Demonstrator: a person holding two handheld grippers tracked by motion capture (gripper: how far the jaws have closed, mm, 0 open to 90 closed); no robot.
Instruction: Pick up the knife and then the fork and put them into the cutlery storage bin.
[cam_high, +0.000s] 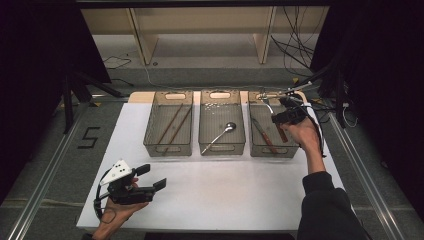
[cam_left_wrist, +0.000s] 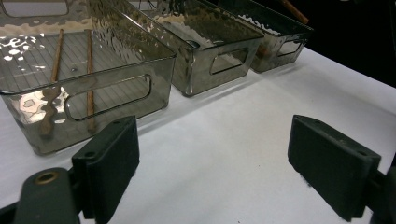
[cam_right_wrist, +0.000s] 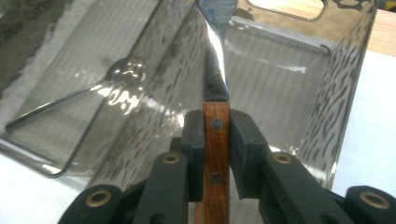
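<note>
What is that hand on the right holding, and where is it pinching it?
The right gripper holds a wooden-handled utensil, jaws shut on its wooden handle, over the right bin.

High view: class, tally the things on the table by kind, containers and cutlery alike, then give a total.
Bins: 3
Chopsticks: 2
Metal spoon: 1
Wooden-handled utensils: 2 (one lies in the right-hand bin, one is clamped in the right gripper)
Total: 8
</note>
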